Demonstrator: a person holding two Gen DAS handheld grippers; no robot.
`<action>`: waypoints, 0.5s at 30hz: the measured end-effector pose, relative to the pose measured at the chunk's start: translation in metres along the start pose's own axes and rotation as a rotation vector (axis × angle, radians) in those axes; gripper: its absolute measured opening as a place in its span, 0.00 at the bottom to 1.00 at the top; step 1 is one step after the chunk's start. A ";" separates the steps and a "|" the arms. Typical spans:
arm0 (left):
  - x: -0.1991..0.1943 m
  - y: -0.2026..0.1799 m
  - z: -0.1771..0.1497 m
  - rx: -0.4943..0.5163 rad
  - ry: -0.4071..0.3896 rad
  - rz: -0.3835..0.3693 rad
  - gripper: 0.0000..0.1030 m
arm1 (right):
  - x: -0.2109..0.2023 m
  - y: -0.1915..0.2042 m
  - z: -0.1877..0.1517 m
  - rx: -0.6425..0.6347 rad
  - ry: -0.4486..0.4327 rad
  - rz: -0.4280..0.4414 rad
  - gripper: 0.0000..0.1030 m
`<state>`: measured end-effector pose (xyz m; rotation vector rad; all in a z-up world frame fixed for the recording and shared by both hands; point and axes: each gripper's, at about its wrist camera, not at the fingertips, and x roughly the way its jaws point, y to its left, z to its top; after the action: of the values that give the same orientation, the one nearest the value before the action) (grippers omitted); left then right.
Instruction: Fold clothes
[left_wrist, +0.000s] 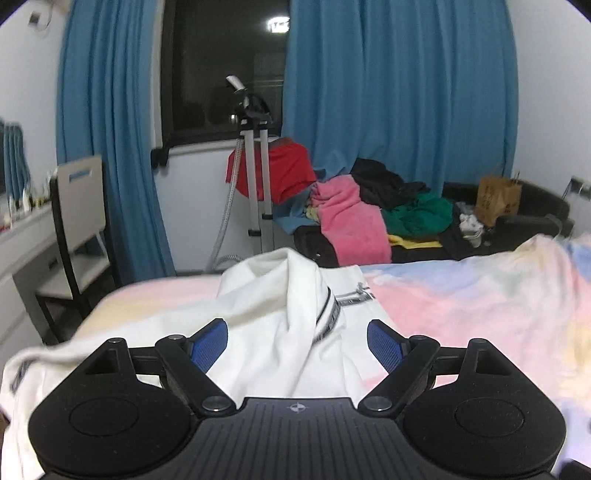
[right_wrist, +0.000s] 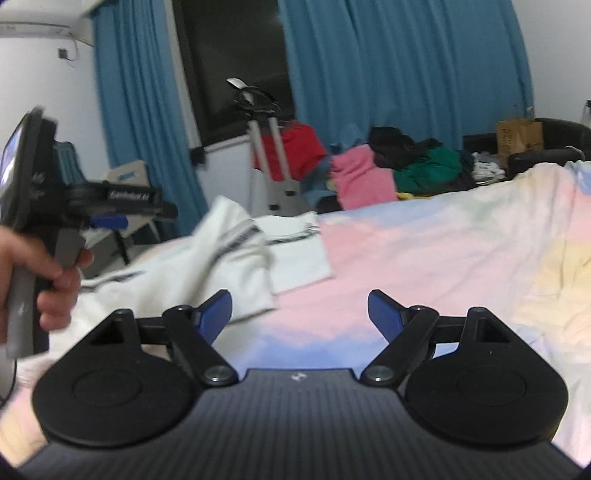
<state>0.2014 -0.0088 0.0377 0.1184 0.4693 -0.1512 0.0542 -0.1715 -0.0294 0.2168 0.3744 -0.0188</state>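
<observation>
A white garment (left_wrist: 280, 317) with dark striped trim lies rumpled on the bed, one fold standing up in a peak. My left gripper (left_wrist: 297, 341) is open just above it, holding nothing. In the right wrist view the same garment (right_wrist: 207, 258) lies left of centre. My right gripper (right_wrist: 299, 312) is open and empty over the bare pastel bedsheet (right_wrist: 424, 258), to the right of the garment. The left gripper (right_wrist: 107, 221), held by a hand, shows at the left edge of that view above the garment.
Beyond the bed stand a tripod (left_wrist: 255, 166), a pile of red, pink, green and black clothes (left_wrist: 369, 206) on a dark sofa, a paper bag (left_wrist: 496, 199), blue curtains (left_wrist: 399, 92), and a chair (left_wrist: 77, 221) with a desk at left.
</observation>
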 end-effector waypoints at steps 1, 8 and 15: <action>0.015 -0.006 0.002 0.018 -0.002 0.015 0.82 | 0.008 -0.003 -0.001 -0.015 -0.005 -0.021 0.80; 0.116 -0.025 0.025 -0.015 -0.026 0.066 0.79 | 0.049 -0.047 -0.004 0.068 0.002 -0.073 0.80; 0.185 -0.048 0.023 0.108 -0.001 0.139 0.12 | 0.093 -0.085 -0.022 0.171 0.093 -0.098 0.80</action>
<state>0.3661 -0.0815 -0.0304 0.2565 0.4504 -0.0402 0.1274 -0.2474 -0.1011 0.3689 0.4761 -0.1381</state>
